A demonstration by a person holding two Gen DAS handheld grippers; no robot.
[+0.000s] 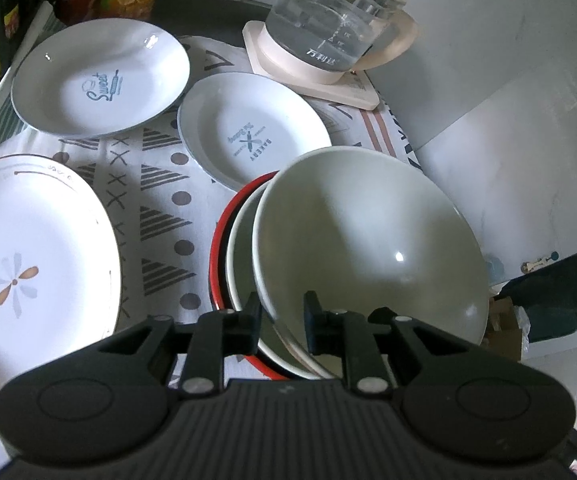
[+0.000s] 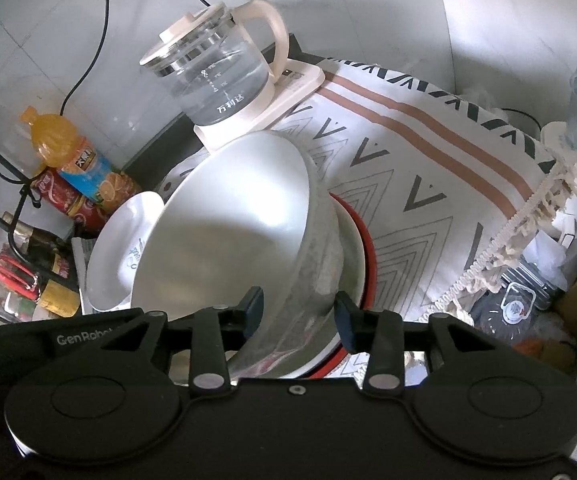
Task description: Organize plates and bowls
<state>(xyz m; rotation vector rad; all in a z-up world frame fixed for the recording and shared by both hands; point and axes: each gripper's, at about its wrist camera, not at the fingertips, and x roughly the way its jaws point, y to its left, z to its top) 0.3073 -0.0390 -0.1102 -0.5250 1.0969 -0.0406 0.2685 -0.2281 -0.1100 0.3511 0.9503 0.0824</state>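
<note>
While a pale grey-white ceramic bowl [image 1: 364,236] leans tilted in a stack of two more bowls, the outermost a red-rimmed bowl [image 1: 219,264] lying on the patterned white tablecloth [image 1: 152,200], both tools straddle its rim from opposite sides. The left gripper [image 1: 282,318] has its jaws parted only narrowly, one finger inside the rim and one outside; whether the pads press on the wall cannot be told. The right gripper [image 2: 299,312] stands wider, a visible gap on either side of the bowl's wall, so it appears to have no hold.

The bowls seem close to gathered, though the top one is not yet seated level. The plates look untouched: a white plate lettered "Sweet" [image 1: 100,80], a white plate marked "Bakery" [image 1: 248,132] and a large white plate with a flower motif [image 1: 36,264] lie spread apart on the cloth, still to be stacked.

Only the left view shows all three plates. The right view catches a single white plate behind the bowl, and adds an orange juice bottle [image 2: 76,156] at the wall and the cloth's fringed edge [image 2: 528,216]. A glass kettle with a cream handle [image 1: 328,32] appears in both.
</note>
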